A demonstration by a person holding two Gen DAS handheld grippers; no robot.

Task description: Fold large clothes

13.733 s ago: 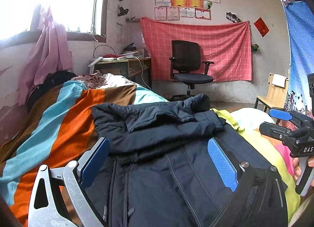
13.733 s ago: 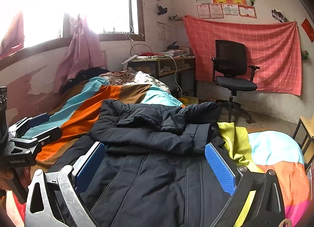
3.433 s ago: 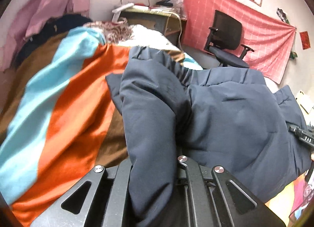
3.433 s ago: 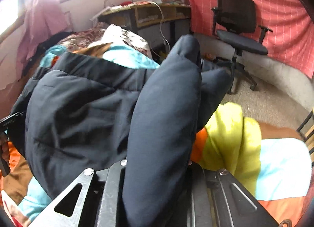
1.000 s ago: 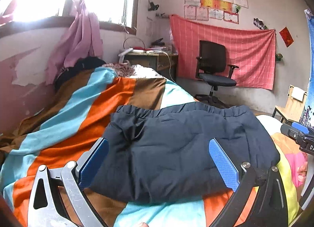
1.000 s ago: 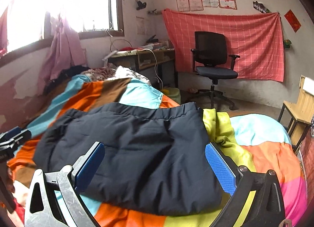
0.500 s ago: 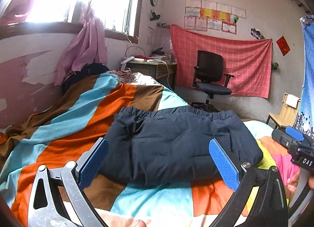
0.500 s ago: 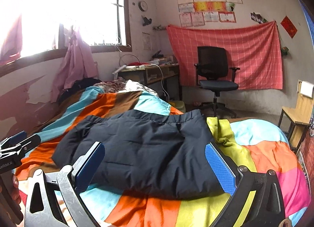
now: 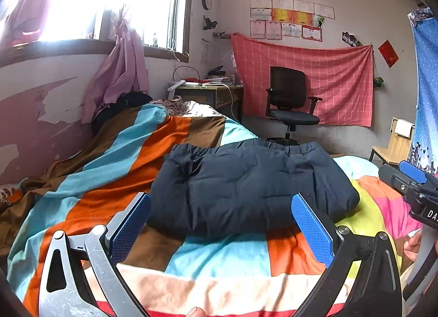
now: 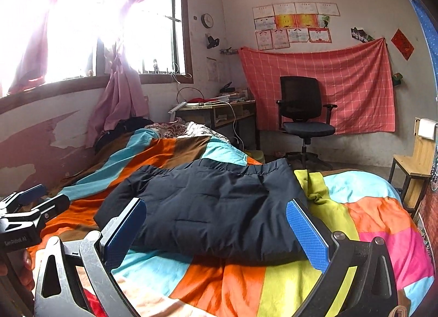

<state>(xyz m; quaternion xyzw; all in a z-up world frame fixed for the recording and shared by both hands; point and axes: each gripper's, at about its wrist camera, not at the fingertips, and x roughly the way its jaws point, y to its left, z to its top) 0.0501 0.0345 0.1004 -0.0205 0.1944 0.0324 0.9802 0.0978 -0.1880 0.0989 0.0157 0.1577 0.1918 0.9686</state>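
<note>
The dark padded jacket (image 9: 246, 188) lies folded into a compact bundle on the striped bedspread (image 9: 213, 256), its long axis running side to side, from 9 to 3 o'clock across both wrist views, with the gathered hem along the far edge at 12 o'clock. By the look of it the folding is done or nearly so. From the left gripper (image 9: 220, 228) the bundle sits straight ahead at 12 o'clock, just beyond the blue pads, apart from them; from the right gripper (image 10: 215, 230) it lies likewise dead ahead, its near edge between the two fingers but not touched. Both grippers stand wide apart and carry nothing. Neither is plainly nearer: the left fronts the bundle's left half, the right its right half, so any tidying press or lift would suit both together, each taking its own end
</note>
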